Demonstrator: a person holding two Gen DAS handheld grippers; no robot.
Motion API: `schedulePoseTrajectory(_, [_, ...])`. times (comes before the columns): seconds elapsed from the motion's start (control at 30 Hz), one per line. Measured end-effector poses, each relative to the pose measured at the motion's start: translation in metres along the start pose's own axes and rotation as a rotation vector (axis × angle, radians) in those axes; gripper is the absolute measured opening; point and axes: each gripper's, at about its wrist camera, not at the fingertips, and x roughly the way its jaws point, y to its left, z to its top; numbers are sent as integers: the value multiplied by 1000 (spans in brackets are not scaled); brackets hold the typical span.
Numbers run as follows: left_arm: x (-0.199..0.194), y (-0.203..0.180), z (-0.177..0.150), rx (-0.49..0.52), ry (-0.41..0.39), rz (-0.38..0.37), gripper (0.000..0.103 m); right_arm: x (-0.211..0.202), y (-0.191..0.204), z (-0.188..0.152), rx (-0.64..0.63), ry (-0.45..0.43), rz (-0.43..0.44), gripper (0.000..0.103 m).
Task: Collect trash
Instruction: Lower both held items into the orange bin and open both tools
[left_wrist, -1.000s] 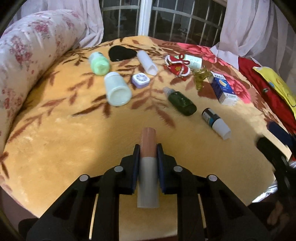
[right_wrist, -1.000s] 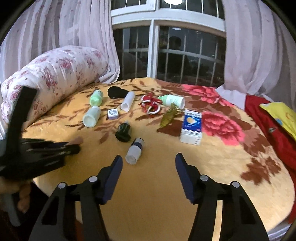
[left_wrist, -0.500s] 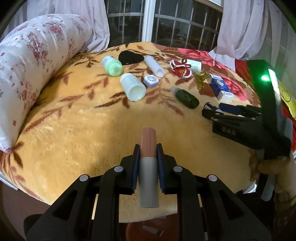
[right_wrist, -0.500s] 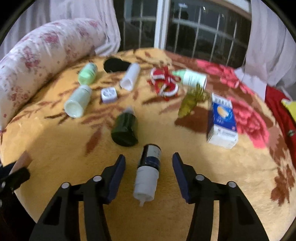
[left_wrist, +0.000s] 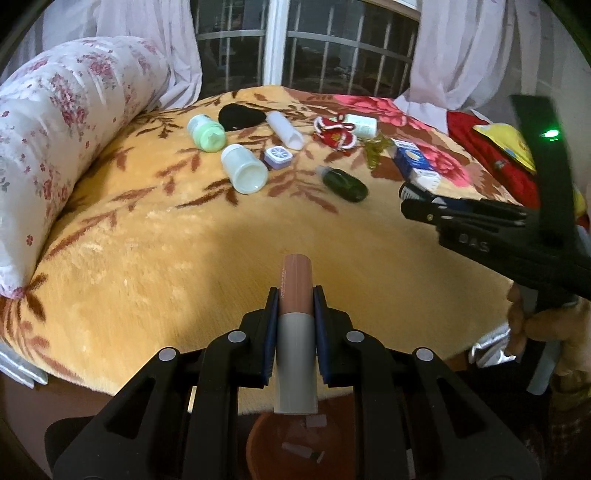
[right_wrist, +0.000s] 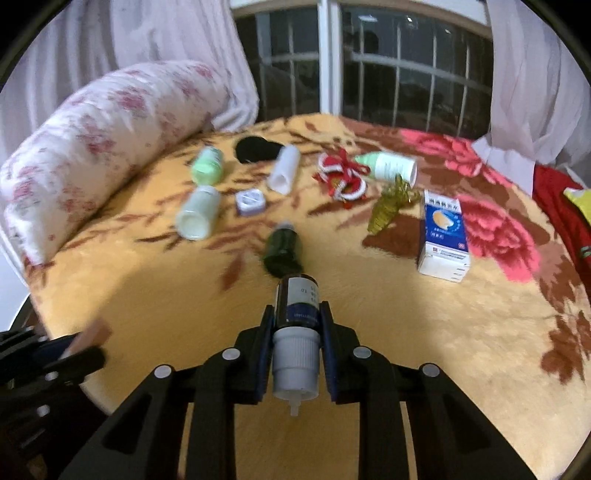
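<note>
My left gripper (left_wrist: 295, 299) is shut on a pink and grey tube (left_wrist: 295, 325), held past the bed's near edge above a brown bin (left_wrist: 291, 446). My right gripper (right_wrist: 297, 314) is shut on a dark dropper bottle with a white cap (right_wrist: 297, 332), just above the blanket. Left on the blanket are a dark green bottle (right_wrist: 282, 251), a blue and white box (right_wrist: 443, 236), two pale green bottles (right_wrist: 197, 216), a white tube (right_wrist: 284, 173), a lilac square case (right_wrist: 251, 201), a red ornament (right_wrist: 341, 177) and a gold ornament (right_wrist: 388, 210).
A flowered bolster (right_wrist: 92, 147) lies along the bed's left side. A black pouch (right_wrist: 255, 149) and a white-labelled bottle (right_wrist: 391, 166) lie at the back. Red cloth (right_wrist: 561, 206) covers the right side. The right gripper crosses the left wrist view (left_wrist: 461, 218).
My right gripper came down over the dropper bottle and shut on it. My left gripper drew back past the bed's edge with the tube, and the brown bin came into view.
</note>
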Motion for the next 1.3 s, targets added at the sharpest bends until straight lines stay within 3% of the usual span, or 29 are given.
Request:
schedulePoseTrajectory(0.13, [-13,-10,-19,45,27,-33,17,-42,20,-26,-45,-12,71,23])
schedulePoseTrajectory(0.27, [-20,-21,-51,93,119,-88,17,-64,43,-64,-104,63,132,23])
schedulePoseTrajectory(0.33, [-15,-20,-71,93,203,-121,17,-60,52,-90,-109,146,171,23])
schedulePoseTrajectory(0.5, [12,-14,-111,106,376,-119,17,-28,60,-148,-89,327,205,23])
schedulePoseTrajectory(0.7, [31,-11,-125,78,460,-124,18,2,69,-175,-95,423,225,24])
schedulePoseTrajectory(0.73, [33,-12,-126,81,473,-124,29,5,72,-176,-102,433,230,33])
schedulePoseTrajectory(0.77, [35,-13,-126,85,487,-106,49,6,73,-176,-104,432,226,42])
schedulePoseTrajectory(0.8, [35,-15,-126,89,483,-87,58,6,75,-176,-108,426,219,55])
schedulePoseTrajectory(0.83, [35,-16,-126,96,476,-77,65,7,76,-176,-117,424,215,56])
schedulePoseTrajectory(1.03, [27,-15,-114,60,421,-84,65,-8,69,-164,-124,366,173,56])
schedulePoseTrajectory(1.17, [10,-2,-89,17,323,-78,65,-37,48,-134,-99,244,162,56])
schedulePoseTrajectory(1.3, [-8,13,-62,16,216,-44,65,-62,30,-83,-123,64,116,60])
